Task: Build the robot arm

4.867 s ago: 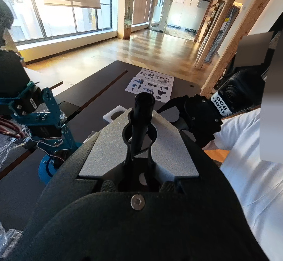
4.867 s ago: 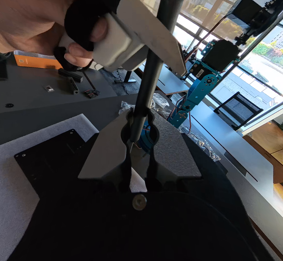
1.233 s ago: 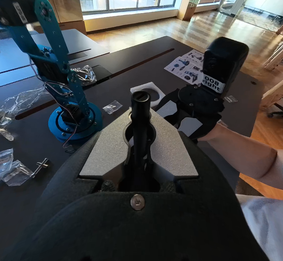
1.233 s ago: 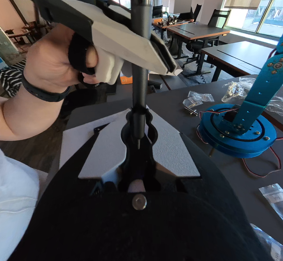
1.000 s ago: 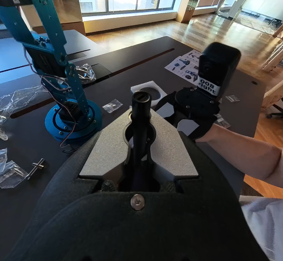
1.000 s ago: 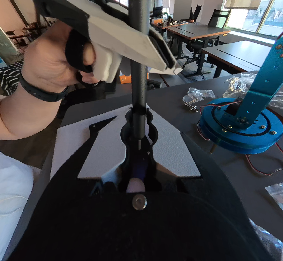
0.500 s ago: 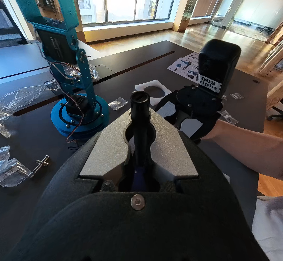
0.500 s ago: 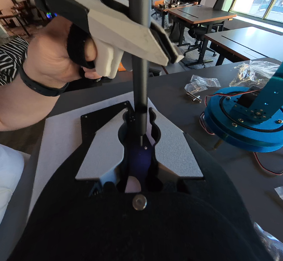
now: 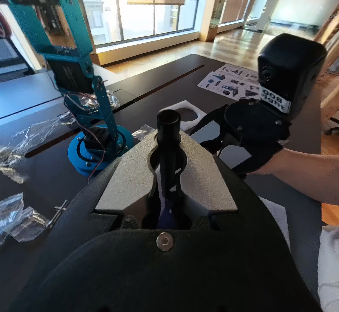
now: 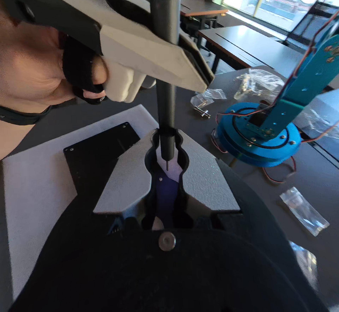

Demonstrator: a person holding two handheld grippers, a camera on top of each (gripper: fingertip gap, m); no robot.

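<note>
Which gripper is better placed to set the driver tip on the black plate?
Left, probably. The left gripper clamps the driver upright, tip down near a corner of the black plate. The right gripper only flanks its lower end; grip unclear.

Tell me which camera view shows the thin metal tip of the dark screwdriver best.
The right wrist view: the screwdriver hangs upright and its tip shows bare above the black plate. The left wrist view shows only the handle's end; the tip is hidden.
</note>
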